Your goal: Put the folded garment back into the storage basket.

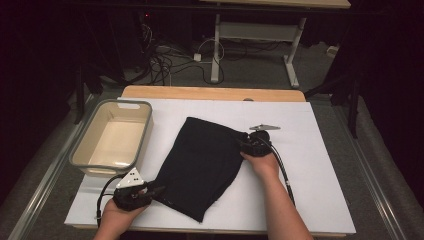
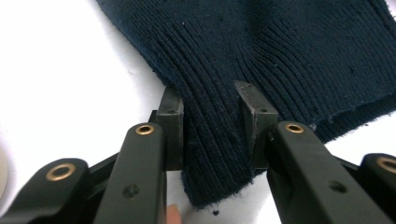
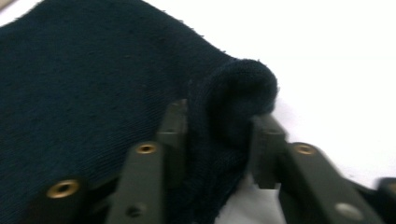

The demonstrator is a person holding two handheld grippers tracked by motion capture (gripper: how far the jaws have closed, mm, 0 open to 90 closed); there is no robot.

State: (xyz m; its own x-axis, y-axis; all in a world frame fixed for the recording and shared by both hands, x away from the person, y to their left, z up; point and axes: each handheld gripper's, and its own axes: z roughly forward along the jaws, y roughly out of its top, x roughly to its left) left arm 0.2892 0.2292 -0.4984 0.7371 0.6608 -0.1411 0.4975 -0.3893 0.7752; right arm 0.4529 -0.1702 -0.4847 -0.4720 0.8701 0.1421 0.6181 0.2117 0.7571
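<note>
Item: dark knitted garment (image 1: 200,162), lying flat and slantwise on the white tabletop (image 1: 310,165), just beside the beige tub (image 1: 111,137) (tub holding nothing).

Left claw (image 1: 159,190): I am pinching the ribbed hem corner at the near-left; in the left gripper view the cloth (image 2: 261,56) is running between my pads (image 2: 170,121), which are pressing its sides.

Right claw (image 1: 242,142): I am clenching a bunched fold (image 3: 233,100) at the garment's far-right edge, the knit humping up between the pads.

Risks, as I am judging them: the right grip is sitting on a rolled bulge, so it may be catching one layer only and slipping when lifted; the left bite is shallow near the corner, so a tug could be pulling it free; uneven lifting could be dragging the cloth askew.
</note>
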